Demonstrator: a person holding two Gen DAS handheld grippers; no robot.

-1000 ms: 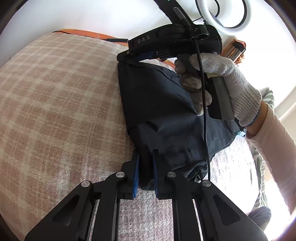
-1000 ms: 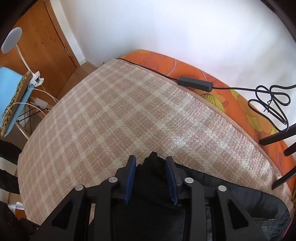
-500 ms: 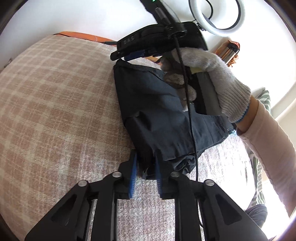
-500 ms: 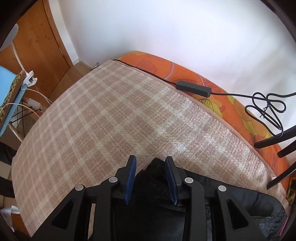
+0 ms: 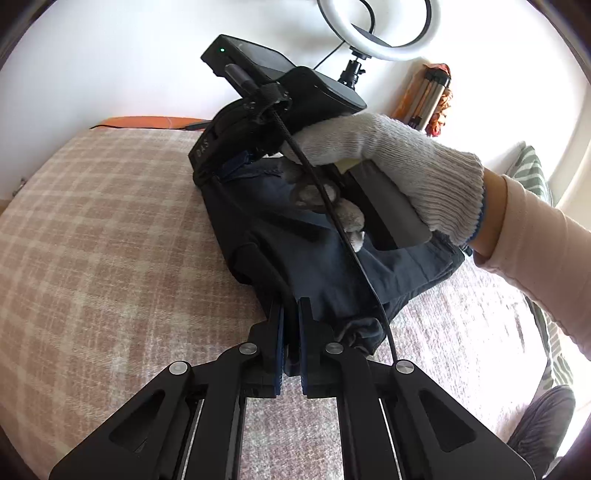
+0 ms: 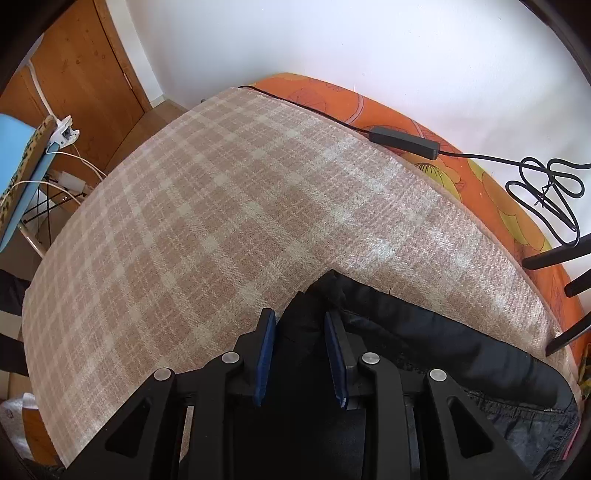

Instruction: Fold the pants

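Note:
Dark navy pants (image 5: 295, 240) lie folded in a compact bundle on a pink plaid blanket (image 5: 110, 240). My left gripper (image 5: 290, 310) is shut on the near corner of the pants. The right gripper, held in a white-gloved hand (image 5: 388, 158), shows in the left wrist view at the far end of the bundle. In the right wrist view my right gripper (image 6: 301, 321) is shut on a bunched fold of the pants (image 6: 424, 332), its blue pads (image 6: 266, 332) pressing the cloth from both sides.
The blanket (image 6: 221, 221) covers an orange floral mattress (image 6: 480, 177). A black power adapter (image 6: 404, 142) with cable lies on the mattress edge. A ring light (image 5: 376, 29) and tripod legs (image 6: 554, 254) stand behind. A wooden door (image 6: 81, 74) is at left.
The right gripper with its gloved hand has lifted and tilted up over the far end of the pants. The left gripper has pushed further onto the near corner, jaws closer together.

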